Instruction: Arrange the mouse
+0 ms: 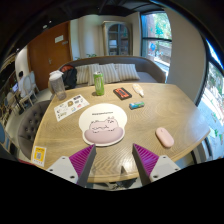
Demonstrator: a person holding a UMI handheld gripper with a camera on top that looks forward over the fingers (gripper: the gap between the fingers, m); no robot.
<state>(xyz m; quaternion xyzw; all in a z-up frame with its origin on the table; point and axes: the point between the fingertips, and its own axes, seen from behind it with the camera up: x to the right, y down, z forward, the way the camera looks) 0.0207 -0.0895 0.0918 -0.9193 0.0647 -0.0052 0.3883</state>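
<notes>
Gripper (114,160) jaws spread, empty; swing right to pink mouse (164,137), straddle its sides, then pinch.

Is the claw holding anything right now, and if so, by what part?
Nothing is held. The claw is open and empty; the pink mouse lies on the table beyond it.

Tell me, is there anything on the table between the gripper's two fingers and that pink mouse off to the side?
In the gripper view, bare tabletop separates the open gripper from the pink mouse. The round cat mat lies straight ahead, not on that stretch.
</notes>
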